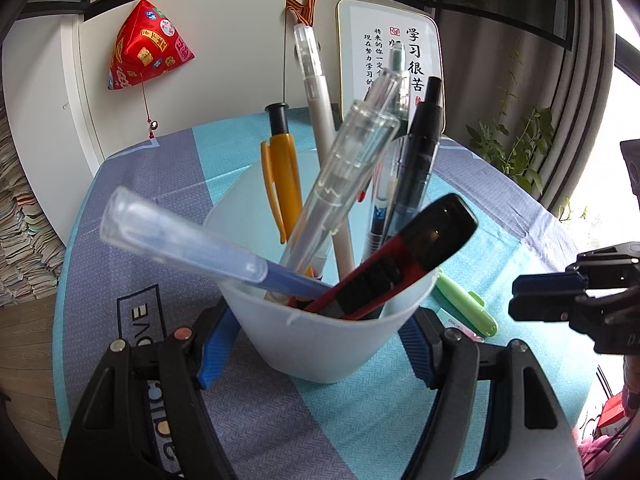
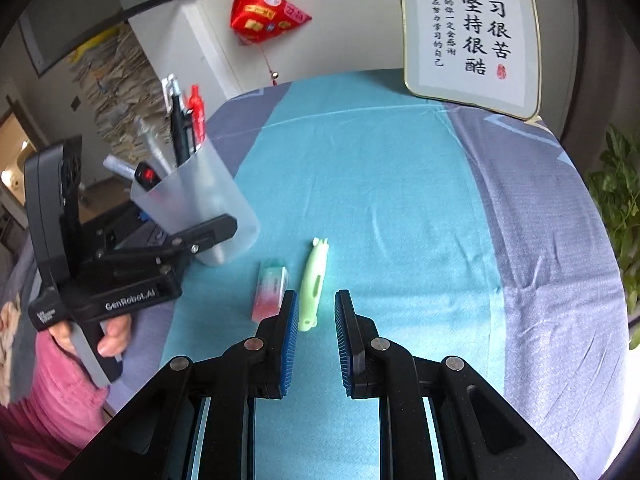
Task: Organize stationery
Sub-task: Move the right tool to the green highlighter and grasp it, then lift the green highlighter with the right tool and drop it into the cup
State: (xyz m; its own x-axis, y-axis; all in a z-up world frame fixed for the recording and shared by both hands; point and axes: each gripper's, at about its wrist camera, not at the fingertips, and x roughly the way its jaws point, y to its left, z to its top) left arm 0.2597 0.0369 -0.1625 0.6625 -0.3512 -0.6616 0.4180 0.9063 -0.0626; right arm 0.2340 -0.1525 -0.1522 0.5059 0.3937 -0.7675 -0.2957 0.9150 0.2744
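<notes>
Cup [image 1: 320,344] pinched by left gripper [image 1: 320,344] | right gripper [image 2: 316,336] spread over green pen [image 2: 314,280] | eraser [image 2: 270,294] beside

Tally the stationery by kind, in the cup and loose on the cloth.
Pens in the cup: 7
Utility knife in the cup: 1
Green pen on the cloth: 1
Eraser on the cloth: 1
Total: 10
</notes>
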